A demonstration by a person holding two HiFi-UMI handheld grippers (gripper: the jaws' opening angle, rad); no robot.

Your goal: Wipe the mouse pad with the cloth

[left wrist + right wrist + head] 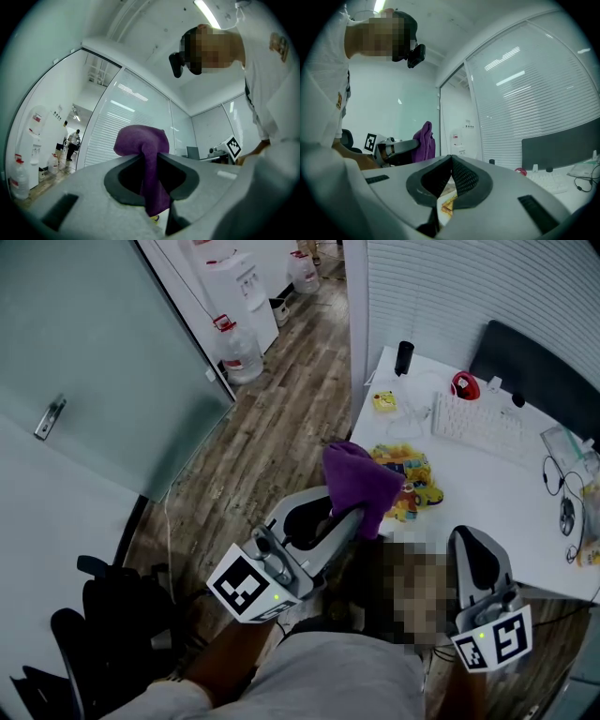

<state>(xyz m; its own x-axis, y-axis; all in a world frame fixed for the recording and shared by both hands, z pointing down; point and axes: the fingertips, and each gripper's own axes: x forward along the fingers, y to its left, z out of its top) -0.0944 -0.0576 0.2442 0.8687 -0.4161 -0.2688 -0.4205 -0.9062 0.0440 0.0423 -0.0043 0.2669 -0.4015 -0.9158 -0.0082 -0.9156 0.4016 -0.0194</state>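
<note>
The cloth (359,481), in the left gripper (352,519), hangs over the mouse pad (418,487)'s left edge. The keyboard (480,429) lies behind, on the desk (511,517).

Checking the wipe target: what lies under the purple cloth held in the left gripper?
The colourful printed mouse pad on the white desk shows beneath the purple cloth; the cloth covers the pad's left edge.

We list one white desk (506,498). On it:
- a colourful printed mouse pad (417,486) near the left edge
- a white keyboard (476,427) farther back
- a red object (464,385) just behind the keyboard, which we cannot identify further
- a small yellow item (383,402) and an upright black cylinder (404,357) at the far left corner
- a mouse (566,516) and dark cables (553,474) at the right

Beside the desk, a wood-plank floor (291,399) carries a large water bottle (239,354).
</note>
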